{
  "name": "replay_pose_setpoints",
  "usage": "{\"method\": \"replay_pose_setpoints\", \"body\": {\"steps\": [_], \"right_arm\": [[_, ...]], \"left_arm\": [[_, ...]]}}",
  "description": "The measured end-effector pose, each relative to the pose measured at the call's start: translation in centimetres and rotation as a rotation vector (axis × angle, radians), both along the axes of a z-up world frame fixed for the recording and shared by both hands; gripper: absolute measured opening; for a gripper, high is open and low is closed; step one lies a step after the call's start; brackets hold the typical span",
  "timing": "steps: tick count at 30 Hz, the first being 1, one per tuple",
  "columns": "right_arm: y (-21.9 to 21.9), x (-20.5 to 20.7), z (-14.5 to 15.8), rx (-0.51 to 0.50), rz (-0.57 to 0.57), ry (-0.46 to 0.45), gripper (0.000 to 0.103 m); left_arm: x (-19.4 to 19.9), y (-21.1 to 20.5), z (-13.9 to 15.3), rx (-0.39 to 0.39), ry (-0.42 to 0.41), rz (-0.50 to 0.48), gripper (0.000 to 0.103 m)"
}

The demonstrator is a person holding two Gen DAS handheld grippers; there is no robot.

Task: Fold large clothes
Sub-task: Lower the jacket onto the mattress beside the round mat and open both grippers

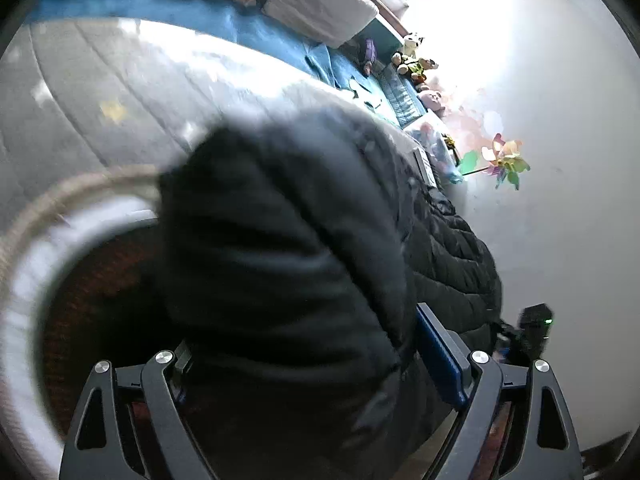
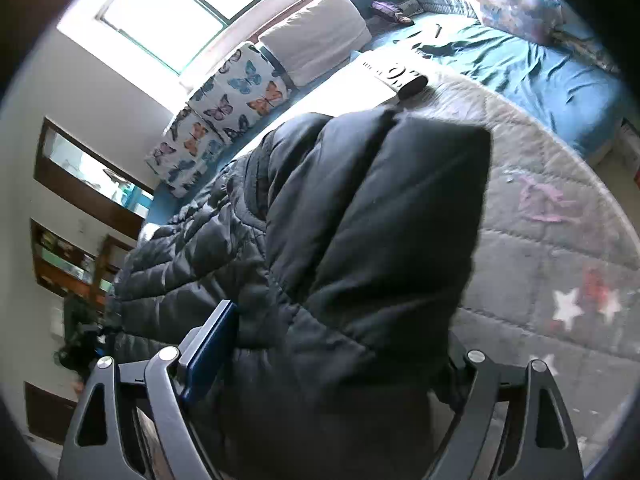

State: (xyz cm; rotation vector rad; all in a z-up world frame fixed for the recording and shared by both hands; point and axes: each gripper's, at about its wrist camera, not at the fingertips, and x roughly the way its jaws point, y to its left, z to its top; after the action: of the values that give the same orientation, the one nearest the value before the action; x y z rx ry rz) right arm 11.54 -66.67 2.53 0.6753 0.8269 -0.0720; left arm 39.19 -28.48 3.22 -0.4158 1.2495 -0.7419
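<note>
left gripper (image 1: 320,364): wide, angled down, black puffer jacket (image 1: 288,248) bunched between | right gripper (image 2: 320,364): same

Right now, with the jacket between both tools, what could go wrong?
1. The puffy jacket bulges between the wide-set jaws of the right tool and left tool; it may slip free.
2. The jacket fills both views, so the fold line is hard to judge.
</note>
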Motion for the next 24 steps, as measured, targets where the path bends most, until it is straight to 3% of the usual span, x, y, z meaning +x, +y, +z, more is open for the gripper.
{"method": "replay_pose_setpoints", "body": {"steps": [6,9,13,17,24], "right_arm": [[0.6,-2.5,4.6,-0.275,-0.093,0.036,0.093],[1.3,-2.9,6.6,-0.319,-0.113,-0.021,0.093],[3.1,-1.1,6.9,-0.329,-0.063,-0.076,0.093],[4.5,2.4,5.5,-0.334,-0.012,-0.056,0.093],[4.0,5.3,0.4,-0.355,-0.018,0.087,0.095]], "left_arm": [[1.4,5.3,5.1,0.072,-0.176,0.095,0.094],[-0.6,5.2,8.5,0.092,-0.298,0.102,0.094],[-2.8,3.7,10.1,0.122,-0.370,0.036,0.094],[-3.9,-1.4,9.6,0.170,-0.387,-0.050,0.094],[-2.8,-5.2,2.9,0.252,-0.311,-0.114,0.094]]}}
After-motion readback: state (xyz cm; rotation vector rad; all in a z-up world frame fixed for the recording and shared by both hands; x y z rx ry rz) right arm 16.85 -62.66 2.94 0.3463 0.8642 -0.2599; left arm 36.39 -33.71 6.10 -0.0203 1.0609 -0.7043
